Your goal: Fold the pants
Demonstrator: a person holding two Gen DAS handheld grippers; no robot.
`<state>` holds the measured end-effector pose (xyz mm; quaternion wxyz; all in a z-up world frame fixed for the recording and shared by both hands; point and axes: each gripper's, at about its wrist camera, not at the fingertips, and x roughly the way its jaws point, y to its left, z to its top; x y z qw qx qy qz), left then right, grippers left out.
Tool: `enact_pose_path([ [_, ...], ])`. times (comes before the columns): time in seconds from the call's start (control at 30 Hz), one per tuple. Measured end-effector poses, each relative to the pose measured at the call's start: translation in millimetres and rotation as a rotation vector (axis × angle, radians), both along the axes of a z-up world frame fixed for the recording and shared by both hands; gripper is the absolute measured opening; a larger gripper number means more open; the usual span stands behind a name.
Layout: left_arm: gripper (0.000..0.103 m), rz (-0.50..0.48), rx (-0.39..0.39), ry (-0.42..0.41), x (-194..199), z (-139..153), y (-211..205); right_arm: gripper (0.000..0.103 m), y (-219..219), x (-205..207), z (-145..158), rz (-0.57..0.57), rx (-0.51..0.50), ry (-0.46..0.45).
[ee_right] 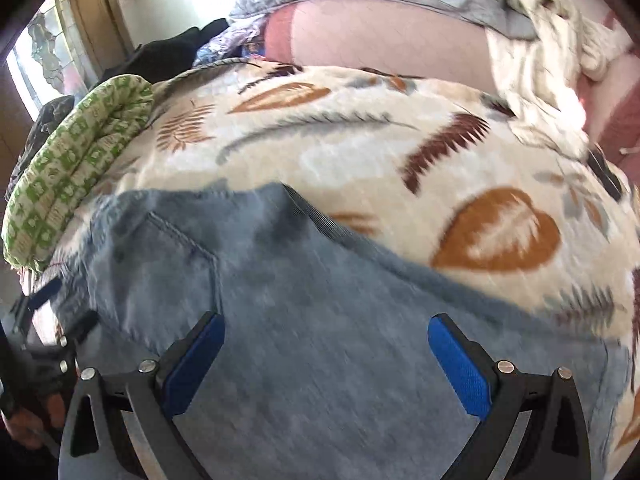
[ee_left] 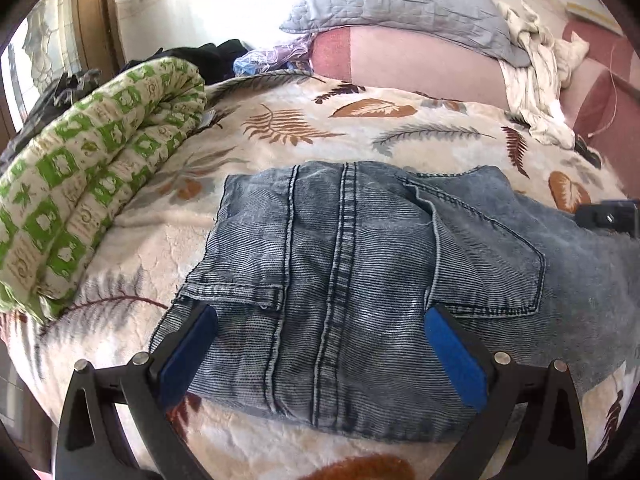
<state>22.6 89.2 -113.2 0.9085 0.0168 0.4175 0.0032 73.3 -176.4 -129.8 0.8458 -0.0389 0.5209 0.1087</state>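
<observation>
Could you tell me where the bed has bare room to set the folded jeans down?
The leaf-print blanket lies bare between the jeans and the pink cushion. It is crowded left by the green rolled quilt and far right by crumpled white cloth.

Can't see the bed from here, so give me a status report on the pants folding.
Left gripper open, right gripper open, both over the jeans, holding nothing. Jeans lie on the leaf-print blanket. Rolled green quilt beside them, not blocking.
</observation>
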Motion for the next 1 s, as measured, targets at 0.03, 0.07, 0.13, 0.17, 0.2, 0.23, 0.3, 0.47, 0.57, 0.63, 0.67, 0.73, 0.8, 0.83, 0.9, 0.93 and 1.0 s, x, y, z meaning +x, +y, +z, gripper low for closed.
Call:
enact_pose_path([
  [0.03,0.103,0.002,-0.010,0.004,0.2,-0.9,0.0,0.103,5.4,4.7,0.3,0.010,0.000,-0.003],
  [0.07,0.103,0.004,-0.023,0.006,0.8,-1.5,0.7,0.103,12.4,10.8,0.7,0.026,0.001,-0.007],
  [0.13,0.103,0.004,-0.029,0.002,0.8,-0.9,0.9,0.103,22.8,22.1,0.5,0.056,-0.004,-0.019],
  [0.17,0.103,0.005,-0.031,-0.003,0.4,-0.2,1.2,0.103,27.5,27.4,0.3,0.068,-0.008,-0.027],
  [0.2,0.103,0.008,-0.032,-0.005,0.4,-0.2,1.3,0.103,33.1,33.2,0.5,0.086,-0.012,-0.035],
  [0.23,0.103,0.009,-0.034,-0.003,0.8,-0.4,1.7,0.103,38.1,38.8,0.2,0.105,-0.011,-0.040],
  [0.3,0.103,0.013,-0.037,0.006,1.3,-1.4,1.6,0.103,45.4,50.1,-2.5,0.135,-0.006,-0.039],
  [0.47,0.103,0.014,-0.041,0.010,2.2,-1.0,2.1,0.098,55.0,75.0,-14.9,0.167,-0.016,-0.034],
  [0.57,0.103,0.016,-0.039,0.014,3.0,-1.7,1.5,0.097,56.0,87.6,-25.1,0.169,-0.001,-0.012],
  [0.63,0.103,0.014,-0.036,0.017,3.7,-2.2,1.0,0.096,56.9,93.6,-31.8,0.160,-0.002,0.002],
  [0.67,0.103,0.014,-0.036,0.019,4.0,-2.3,0.8,0.095,57.2,96.0,-34.7,0.158,0.008,0.011],
  [0.73,0.103,0.015,-0.039,0.022,4.6,-2.5,1.5,0.095,58.1,97.9,-37.4,0.151,0.019,0.016],
  [0.8,0.103,0.016,-0.045,0.026,5.1,-3.0,2.3,0.093,61.5,98.9,-40.9,0.147,0.021,0.018],
  [0.83,0.103,0.016,-0.046,0.027,5.1,-2.9,2.6,0.091,63.1,99.2,-42.6,0.147,0.019,0.021],
  [0.9,0.103,0.015,-0.046,0.030,5.1,-3.3,2.9,0.083,67.5,99.8,-47.5,0.144,-0.004,0.031],
  [0.93,0.103,0.015,-0.046,0.032,5.1,-3.5,2.9,0.079,70.2,100.2,-51.3,0.141,-0.032,0.038],
  [1.0,0.103,0.014,-0.044,0.037,5.5,-4.4,2.4,0.051,73.6,99.9,-58.0,0.154,-0.054,0.055],
])
